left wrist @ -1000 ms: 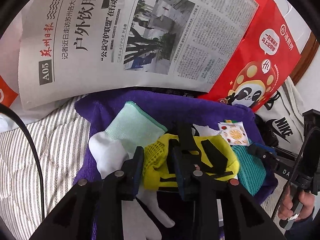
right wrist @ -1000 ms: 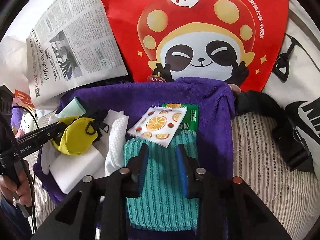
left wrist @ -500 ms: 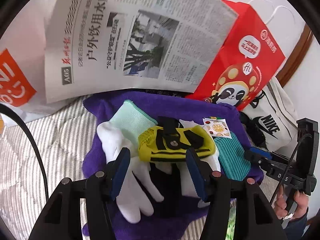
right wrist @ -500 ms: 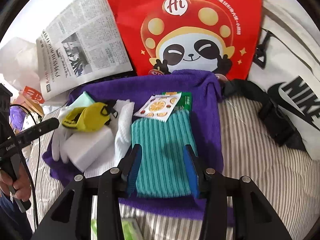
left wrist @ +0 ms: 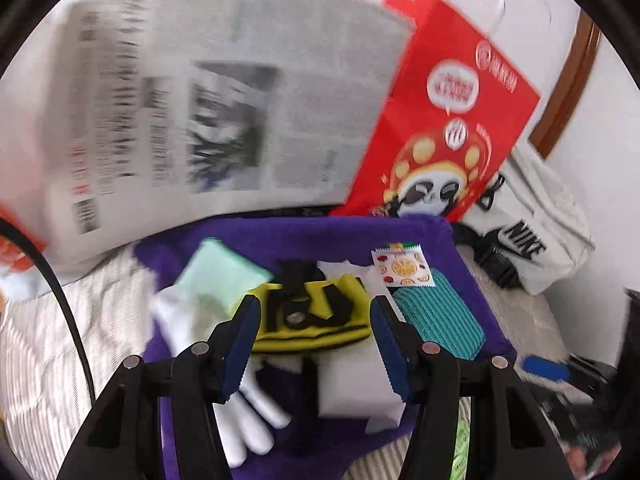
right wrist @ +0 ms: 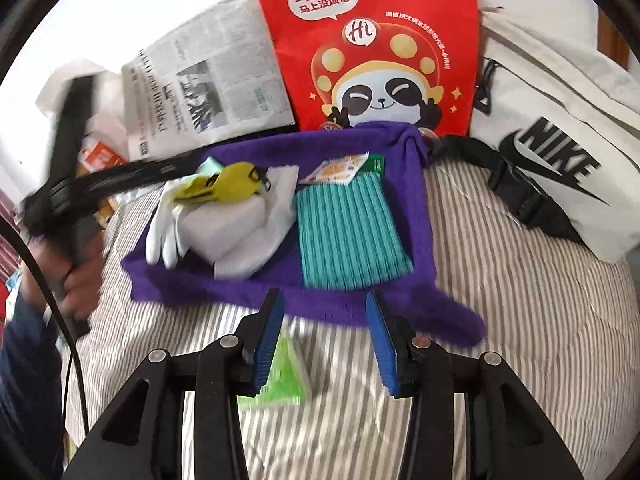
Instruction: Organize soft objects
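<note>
- Purple towel (right wrist: 352, 142): spread flat on a striped bed cover (right wrist: 500, 280), carrying the soft things listed below.
- Teal ribbed cloth (right wrist: 348, 232): lies flat on the right part of the towel.
- Fruit-print sachet (right wrist: 338, 168): rests across the far edge of the teal cloth, partly covering a green packet (right wrist: 376, 162).
- Yellow item with black straps (left wrist: 316, 316): sits on top of a white block (right wrist: 224, 228) near the middle of the towel; what kind of item it is cannot be told for sure.
- White glove (right wrist: 164, 228): at the left edge of the towel, fingers pointing toward the camera, its mint-green cuff (left wrist: 224, 272) at the far end.
- Left tool (left wrist: 314, 340): raised above the yellow item, jaws apart and closing a little at this moment, with nothing pressed between the pads; this view is blurred.
- Right tool (right wrist: 324, 344): hangs over the near edge of the towel, jaws apart and empty.
- Green plastic packet (right wrist: 286, 380): on the bed cover, below the right tool's left finger.
- Newspaper (right wrist: 208, 92): propped behind the towel, on the left.
- Red paper bag with panda print (right wrist: 372, 48): stands just behind the towel.
- White Nike bag (right wrist: 560, 140): right of the red bag, its black strap reaching toward the towel's corner.
- Person's hand (right wrist: 76, 276): at the left edge of the right view, holding the left tool's handle.
</note>
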The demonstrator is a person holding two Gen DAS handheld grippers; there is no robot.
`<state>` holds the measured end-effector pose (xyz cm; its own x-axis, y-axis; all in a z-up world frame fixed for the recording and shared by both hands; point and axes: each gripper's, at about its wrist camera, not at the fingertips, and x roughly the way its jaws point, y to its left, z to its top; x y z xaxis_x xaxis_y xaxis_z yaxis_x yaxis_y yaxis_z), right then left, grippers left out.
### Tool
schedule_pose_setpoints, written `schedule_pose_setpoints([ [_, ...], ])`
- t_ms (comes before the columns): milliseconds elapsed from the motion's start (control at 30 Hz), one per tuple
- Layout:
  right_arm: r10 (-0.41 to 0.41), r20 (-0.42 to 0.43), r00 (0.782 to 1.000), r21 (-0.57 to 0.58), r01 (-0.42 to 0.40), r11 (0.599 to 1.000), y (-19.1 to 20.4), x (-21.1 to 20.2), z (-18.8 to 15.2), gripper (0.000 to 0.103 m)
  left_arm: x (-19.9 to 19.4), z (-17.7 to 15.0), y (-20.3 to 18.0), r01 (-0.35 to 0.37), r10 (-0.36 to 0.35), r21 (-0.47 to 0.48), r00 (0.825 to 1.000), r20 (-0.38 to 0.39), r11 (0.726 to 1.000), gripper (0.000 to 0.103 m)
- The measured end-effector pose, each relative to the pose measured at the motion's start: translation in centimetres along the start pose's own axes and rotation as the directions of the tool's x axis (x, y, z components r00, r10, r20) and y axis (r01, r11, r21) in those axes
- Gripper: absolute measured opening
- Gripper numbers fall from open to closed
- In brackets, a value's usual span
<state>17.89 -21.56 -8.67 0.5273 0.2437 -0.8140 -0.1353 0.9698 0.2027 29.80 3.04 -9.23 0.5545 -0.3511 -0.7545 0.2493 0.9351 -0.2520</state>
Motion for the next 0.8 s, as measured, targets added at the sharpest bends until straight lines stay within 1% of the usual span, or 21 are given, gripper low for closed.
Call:
schedule_pose_setpoints([
  [33,-0.004,-0.001,1.000,-0.009,0.004,1.000,0.0,-0.3,-0.7,0.043,0.9,0.1,-0.4,-0.006,0.006,0.015,1.000,-0.018,1.000,0.048],
  [100,-0.018,-0.003,1.000,-0.015,0.018,1.000,-0.3,-0.9,-1.9,0.043,2.8,0.1,-1.0,-0.015,0.018,0.054,0.998,-0.054,0.998,0.047],
  [133,-0.020,-0.010,1.000,-0.012,0.020,1.000,-0.5,-1.0,-2.5,0.043,3.3,0.1,-0.9,-0.007,0.009,0.049,0.999,-0.046,0.999,0.047],
  [200,-0.015,-0.037,0.999,0.003,0.016,1.000,-1.3,-0.8,-3.6,0.043,3.6,0.2,-0.2,0.014,-0.014,0.005,0.999,-0.043,1.000,0.047],
  [267,-0.021,-0.053,0.998,0.020,0.022,1.000,-2.0,-0.7,-4.2,0.043,4.2,0.4,0.9,0.026,-0.030,-0.060,0.997,-0.065,0.998,0.043],
  [333,-0.016,-0.060,0.998,0.038,0.019,0.999,-2.7,-0.5,-4.9,0.043,4.4,0.4,1.8,0.047,-0.054,-0.090,0.995,-0.081,0.995,0.042],
  [400,-0.005,-0.072,0.997,0.058,0.009,0.998,-3.3,-0.3,-5.4,0.043,4.4,0.5,2.4,0.073,-0.083,-0.126,0.994,-0.076,0.989,0.041],
  [433,-0.002,-0.076,0.997,0.063,0.007,0.998,-3.4,-0.1,-5.5,0.043,4.8,0.6,2.3,0.075,-0.087,-0.123,0.992,-0.092,0.990,0.040],
  [500,-0.002,-0.083,0.997,0.069,0.007,0.998,-3.5,0.4,-5.7,0.043,5.3,0.9,1.5,0.032,-0.040,-0.075,0.993,-0.111,0.997,0.037],
  [567,0.002,-0.094,0.996,0.075,0.005,0.997,-3.6,0.8,-5.9,0.043,6.3,1.1,0.4,-0.033,0.031,-0.014,0.990,-0.140,0.999,0.036],
  [667,0.011,-0.100,0.995,0.078,-0.003,0.997,-3.6,1.0,-6.1,0.043,6.9,1.1,-0.3,-0.082,0.085,0.023,0.986,-0.147,0.996,0.032],
  [767,0.016,-0.110,0.994,0.074,-0.008,0.997,-3.4,1.3,-6.3,0.043,7.5,0.8,-0.8,-0.127,0.135,0.059,0.979,-0.153,0.990,0.016],
  [800,0.020,-0.114,0.993,0.074,-0.012,0.997,-3.3,1.4,-6.4,0.043,7.7,0.7,-0.8,-0.129,0.138,0.066,0.979,-0.148,0.989,0.013],
])
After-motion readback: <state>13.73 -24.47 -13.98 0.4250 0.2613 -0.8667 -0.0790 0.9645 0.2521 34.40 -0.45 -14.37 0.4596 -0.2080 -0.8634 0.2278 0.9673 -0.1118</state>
